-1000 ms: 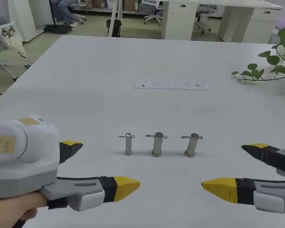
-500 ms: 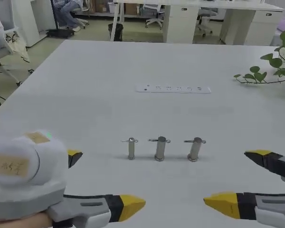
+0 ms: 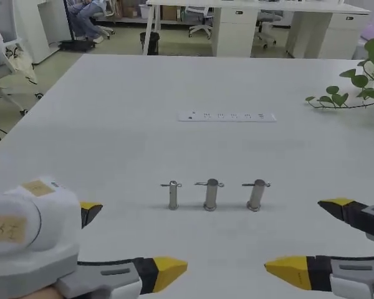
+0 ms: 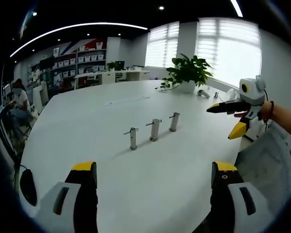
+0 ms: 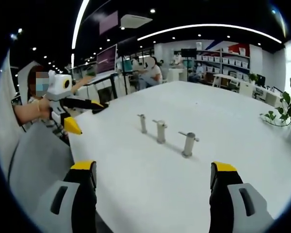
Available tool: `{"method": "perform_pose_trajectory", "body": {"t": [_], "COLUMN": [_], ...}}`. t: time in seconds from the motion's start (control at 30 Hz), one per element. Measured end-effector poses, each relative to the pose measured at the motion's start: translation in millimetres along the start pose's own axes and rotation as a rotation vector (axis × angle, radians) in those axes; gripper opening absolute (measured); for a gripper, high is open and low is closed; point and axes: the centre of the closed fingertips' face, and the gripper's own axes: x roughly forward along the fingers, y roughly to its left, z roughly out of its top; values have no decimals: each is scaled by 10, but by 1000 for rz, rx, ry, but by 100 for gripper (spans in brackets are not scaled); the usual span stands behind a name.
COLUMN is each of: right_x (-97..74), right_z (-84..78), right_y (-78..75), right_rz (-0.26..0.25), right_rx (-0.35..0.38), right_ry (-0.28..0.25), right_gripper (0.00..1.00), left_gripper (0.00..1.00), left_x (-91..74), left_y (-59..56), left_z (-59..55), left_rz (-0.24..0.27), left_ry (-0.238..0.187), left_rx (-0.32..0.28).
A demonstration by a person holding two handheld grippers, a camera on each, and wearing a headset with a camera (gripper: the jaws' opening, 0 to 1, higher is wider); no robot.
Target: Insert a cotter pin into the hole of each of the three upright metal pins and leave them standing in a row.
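Note:
Three upright metal pins stand in a row on the white table: the left pin (image 3: pixel 172 195), the middle pin (image 3: pixel 210 194) and the right pin (image 3: pixel 255 194). Each has a thin cotter pin through its top. They also appear in the left gripper view (image 4: pixel 154 130) and the right gripper view (image 5: pixel 160 131). My left gripper (image 3: pixel 132 241) sits at the near left, open and holding nothing, well short of the pins. My right gripper (image 3: pixel 316 241) is at the near right, open and holding nothing too. In its own view the left gripper (image 4: pixel 155 175) has yellow tips spread wide, as does the right gripper (image 5: pixel 154 174).
A white power strip (image 3: pixel 227 116) lies further back on the table. A green plant (image 3: pixel 358 84) trails over the far right edge. Beyond the table stand desks, chairs and seated people (image 3: pixel 81 12).
Between a second ago and half a second ago the head camera shifted, so the pins sit slightly lower in the picture. Both grippers dropped a little toward the bottom. The pins stay standing.

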Motion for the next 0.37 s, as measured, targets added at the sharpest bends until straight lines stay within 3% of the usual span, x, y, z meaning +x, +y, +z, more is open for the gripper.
{"method": "perform_pose_trajectory", "body": {"t": [0.37], "right_x": [38], "right_z": [-87], "right_y": [29], "right_rz": [1], "right_rx": [-23], "right_ry": [32], "right_gripper": [98], "left_gripper": [96], "left_x": [7], "left_y": [3], "left_z": [-11], "left_rz": [-2], "left_ry": [4], "left_rx": [1]}}
